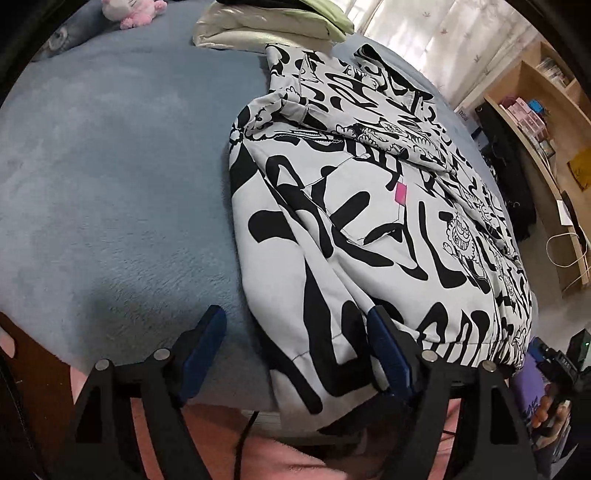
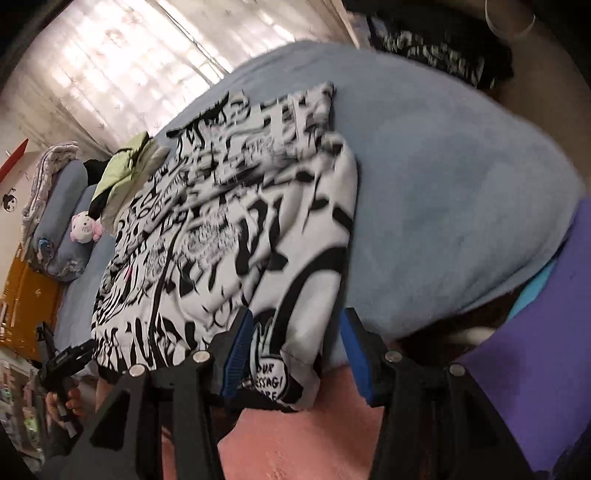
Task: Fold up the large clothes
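Observation:
A large black-and-white printed garment (image 1: 369, 206) lies on the blue bed (image 1: 110, 166), sleeves folded in over its body, a small pink tag on it. My left gripper (image 1: 295, 339) is open at the bed's near edge, beside the garment's lower left corner; its right finger (image 1: 388, 354) overlaps the hem. In the right wrist view the garment (image 2: 229, 229) is blurred. My right gripper (image 2: 295, 347) is open with the garment's lower right corner between its fingers (image 2: 236, 350). The left gripper shows in the right wrist view (image 2: 66, 365), the right one in the left wrist view (image 1: 554, 369).
Folded pale and green clothes (image 1: 266, 22) are stacked at the bed's far end beside a pink plush toy (image 1: 129, 11). Wooden shelves (image 1: 546, 122) stand to the right. Pink floor (image 2: 295, 435) lies below the bed edge. A purple cloth (image 2: 535, 350) hangs at right.

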Tool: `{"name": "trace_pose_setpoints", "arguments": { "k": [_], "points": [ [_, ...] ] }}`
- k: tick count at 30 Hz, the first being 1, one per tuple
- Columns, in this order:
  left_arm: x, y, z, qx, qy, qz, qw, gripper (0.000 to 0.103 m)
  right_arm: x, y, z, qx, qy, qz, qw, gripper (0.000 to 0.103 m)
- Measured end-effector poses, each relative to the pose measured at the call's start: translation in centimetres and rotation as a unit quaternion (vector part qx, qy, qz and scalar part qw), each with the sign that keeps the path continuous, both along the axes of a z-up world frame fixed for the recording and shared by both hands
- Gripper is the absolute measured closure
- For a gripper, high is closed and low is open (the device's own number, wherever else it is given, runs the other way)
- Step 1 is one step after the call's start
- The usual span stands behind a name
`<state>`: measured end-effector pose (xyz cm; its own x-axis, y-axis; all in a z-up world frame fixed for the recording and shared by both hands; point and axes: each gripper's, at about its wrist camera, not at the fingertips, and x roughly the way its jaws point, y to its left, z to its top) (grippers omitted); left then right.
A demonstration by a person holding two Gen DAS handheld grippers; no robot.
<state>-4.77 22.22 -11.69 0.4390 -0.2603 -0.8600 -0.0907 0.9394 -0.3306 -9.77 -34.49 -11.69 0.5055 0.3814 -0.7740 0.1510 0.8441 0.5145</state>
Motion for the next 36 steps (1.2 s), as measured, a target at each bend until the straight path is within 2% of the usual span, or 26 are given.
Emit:
{"name": "trace_pose_setpoints", "arguments": {
  "k": [3,9,12,15,16,17,18,20,22,23,25,26,30,36],
  "points": [
    [0.3,-0.4,-0.3,0.011,0.001,-0.005,0.9999,0.022,0.2,0.7,-1.3,0.026,0.004,0.011,1.000,0.053],
    [0.8,-0.5,-0.9,0.001,-0.003,-0.001,1.0000,0.018,0.5,1.9,-2.2,0.020,-0.016,0.031,0.999,0.051],
    [0.8,-0.5,-1.0,0.001,-0.006,0.000,1.0000,0.018,0.4,1.4,-2.4,0.032,-0.024,0.040,0.998,0.052],
    [0.8,-0.7,-1.1,0.003,-0.005,0.001,1.0000,0.018,0.4,1.3,-2.7,0.033,-0.029,0.042,0.998,0.055],
    [0.9,-0.8,-1.1,0.004,-0.005,0.001,1.0000,0.020,0.4,1.5,-2.7,0.029,-0.030,0.043,0.998,0.061],
    [0.8,-1.0,-1.0,0.004,-0.005,-0.001,1.0000,0.028,0.5,1.7,-2.6,0.020,-0.030,0.045,0.998,0.065],
    [0.8,-1.3,-0.9,0.001,-0.005,-0.005,1.0000,0.042,0.5,2.0,-2.4,0.004,-0.032,0.046,0.998,0.073],
    [0.8,-2.0,-0.7,-0.004,0.001,-0.016,0.9999,0.061,0.5,2.3,-2.0,-0.003,-0.036,0.048,0.998,0.079],
    [1.0,-2.6,-0.5,0.008,0.006,-0.019,0.9998,0.072,0.5,2.5,-1.4,-0.010,-0.042,0.051,0.998,0.083],
    [1.1,-2.7,-0.4,0.003,0.009,-0.017,0.9998,0.081,0.4,2.6,-1.0,-0.011,-0.047,0.051,0.998,0.084],
    [1.4,-2.5,-0.2,-0.012,0.018,-0.006,0.9997,0.087,0.5,2.7,0.1,-0.009,-0.061,0.049,0.997,0.086],
    [1.6,-2.4,0.0,-0.022,0.022,-0.002,0.9995,0.093,0.5,2.7,0.7,-0.008,-0.069,0.049,0.996,0.087],
    [2.2,-2.0,1.7,-0.067,0.015,0.006,0.9977,0.097,1.5,3.0,4.3,0.004,-0.109,0.049,0.993,0.088],
    [4.1,-2.6,6.9,-0.120,-0.041,0.003,0.9919,0.098,4.6,3.5,8.9,0.022,-0.159,0.050,0.986,0.089]
  ]
}}
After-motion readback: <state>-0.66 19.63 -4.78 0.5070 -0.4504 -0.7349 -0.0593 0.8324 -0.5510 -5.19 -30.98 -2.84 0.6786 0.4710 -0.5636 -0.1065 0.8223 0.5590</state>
